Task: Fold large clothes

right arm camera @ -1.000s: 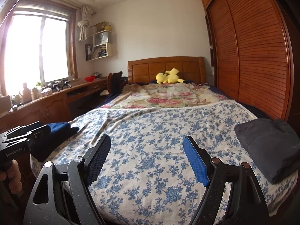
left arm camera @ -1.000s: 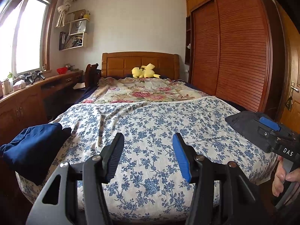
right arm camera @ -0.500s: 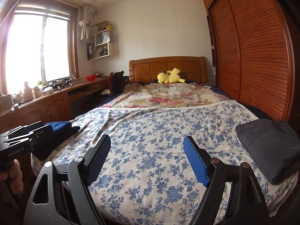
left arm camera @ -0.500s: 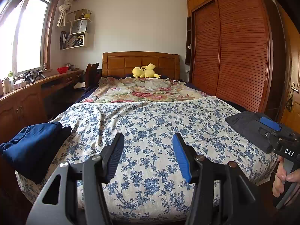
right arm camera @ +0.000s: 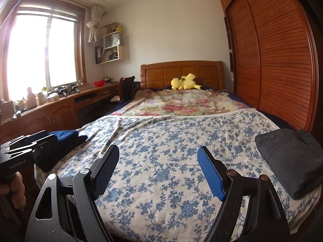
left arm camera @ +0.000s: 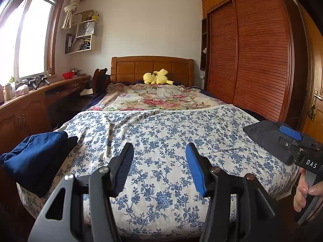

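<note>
A folded navy blue garment (left arm camera: 34, 157) (right arm camera: 64, 139) lies on the bed's near left corner. On the near right corner rests a folded dark grey garment (right arm camera: 290, 157) (left arm camera: 260, 133). My left gripper (left arm camera: 159, 159) hovers open over the foot of the blue-flowered bedspread (left arm camera: 165, 133), nothing between its fingers. My right gripper (right arm camera: 159, 161) stands open wider over the same bedspread (right arm camera: 171, 141), also empty. Each gripper's body shows at the edge of the other's view, held by a hand.
A yellow plush toy (left arm camera: 157, 77) lies by the wooden headboard (left arm camera: 151, 68), on a rose-patterned quilt (left arm camera: 161, 98). A wooden desk and cabinets (left arm camera: 30, 109) run along the left under the window. Slatted wardrobe doors (left arm camera: 252, 60) line the right.
</note>
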Demonstrator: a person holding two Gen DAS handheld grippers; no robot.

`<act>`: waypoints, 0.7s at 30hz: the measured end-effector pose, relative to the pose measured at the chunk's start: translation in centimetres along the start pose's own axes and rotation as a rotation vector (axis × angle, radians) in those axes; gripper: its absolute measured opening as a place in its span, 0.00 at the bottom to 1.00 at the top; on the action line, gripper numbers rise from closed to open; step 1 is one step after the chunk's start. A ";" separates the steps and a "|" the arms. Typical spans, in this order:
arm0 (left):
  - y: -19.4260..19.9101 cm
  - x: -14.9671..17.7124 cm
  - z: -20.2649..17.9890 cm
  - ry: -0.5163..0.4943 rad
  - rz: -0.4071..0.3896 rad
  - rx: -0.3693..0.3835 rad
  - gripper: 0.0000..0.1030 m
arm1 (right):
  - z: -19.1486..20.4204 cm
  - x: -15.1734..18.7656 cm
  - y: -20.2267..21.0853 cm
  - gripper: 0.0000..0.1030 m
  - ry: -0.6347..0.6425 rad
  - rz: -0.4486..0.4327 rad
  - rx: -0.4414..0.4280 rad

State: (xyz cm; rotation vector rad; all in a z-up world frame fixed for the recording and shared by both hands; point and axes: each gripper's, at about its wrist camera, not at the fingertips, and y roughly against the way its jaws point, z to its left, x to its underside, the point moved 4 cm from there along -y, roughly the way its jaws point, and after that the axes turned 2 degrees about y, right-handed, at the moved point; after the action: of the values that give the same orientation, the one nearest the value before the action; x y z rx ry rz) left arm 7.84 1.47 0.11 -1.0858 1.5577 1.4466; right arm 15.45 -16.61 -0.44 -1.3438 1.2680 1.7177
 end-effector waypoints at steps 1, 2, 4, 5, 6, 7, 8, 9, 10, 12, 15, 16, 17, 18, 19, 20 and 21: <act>0.0 0.0 0.0 0.000 0.000 -0.001 0.51 | 0.0 0.0 0.0 0.79 0.000 0.000 -0.001; 0.1 0.0 0.0 0.001 -0.001 -0.002 0.51 | 0.0 0.0 0.0 0.79 -0.001 0.001 -0.001; 0.1 0.0 -0.1 0.001 -0.002 -0.001 0.51 | 0.1 0.0 0.0 0.79 -0.001 0.000 0.000; 0.1 0.0 -0.1 0.001 -0.002 -0.003 0.51 | 0.0 0.0 0.0 0.79 -0.001 0.001 -0.001; 0.1 0.0 -0.1 0.000 -0.003 -0.005 0.51 | 0.1 0.0 0.0 0.79 0.000 0.001 -0.002; 0.2 0.0 -0.1 0.001 -0.004 -0.005 0.51 | 0.2 0.0 -0.1 0.79 0.002 0.001 -0.002; 0.1 0.0 -0.2 0.001 -0.004 -0.004 0.51 | 0.3 -0.1 -0.1 0.79 0.003 0.001 -0.003; 0.1 0.0 -0.2 0.001 -0.004 -0.004 0.51 | 0.3 -0.1 -0.1 0.79 0.001 0.001 -0.004; 0.1 0.0 -0.2 0.000 -0.004 -0.005 0.51 | 0.3 -0.1 -0.1 0.79 0.001 0.002 -0.004; 0.2 0.0 -0.2 0.000 -0.004 -0.005 0.51 | 0.3 0.0 -0.1 0.79 0.000 0.002 -0.002; 0.1 0.0 -0.1 0.002 -0.005 -0.004 0.51 | 0.5 -0.1 -0.1 0.79 0.000 0.003 -0.002; 0.2 0.0 -0.2 0.002 -0.007 -0.004 0.51 | 0.5 -0.1 -0.1 0.79 0.001 0.004 -0.002; 0.2 0.0 -0.2 0.002 -0.007 -0.005 0.51 | 0.5 -0.1 -0.1 0.79 0.001 0.004 -0.003; 0.3 0.0 -0.3 0.001 -0.008 -0.005 0.51 | 0.5 -0.1 -0.1 0.79 0.000 0.004 -0.003; 0.3 0.0 -0.3 0.001 -0.007 -0.005 0.51 | 0.4 -0.1 -0.1 0.79 0.001 0.004 -0.004; 0.3 0.0 -0.2 0.001 -0.007 -0.004 0.51 | 0.5 -0.1 -0.1 0.79 0.002 0.005 -0.004; 0.3 0.0 -0.3 0.001 -0.007 -0.005 0.51 | 0.5 -0.1 -0.1 0.79 0.001 0.004 -0.003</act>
State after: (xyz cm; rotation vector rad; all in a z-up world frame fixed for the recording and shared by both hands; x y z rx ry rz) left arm 7.61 1.21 0.24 -1.0942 1.5507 1.4457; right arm 15.36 -16.15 -0.36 -1.3457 1.2695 1.7222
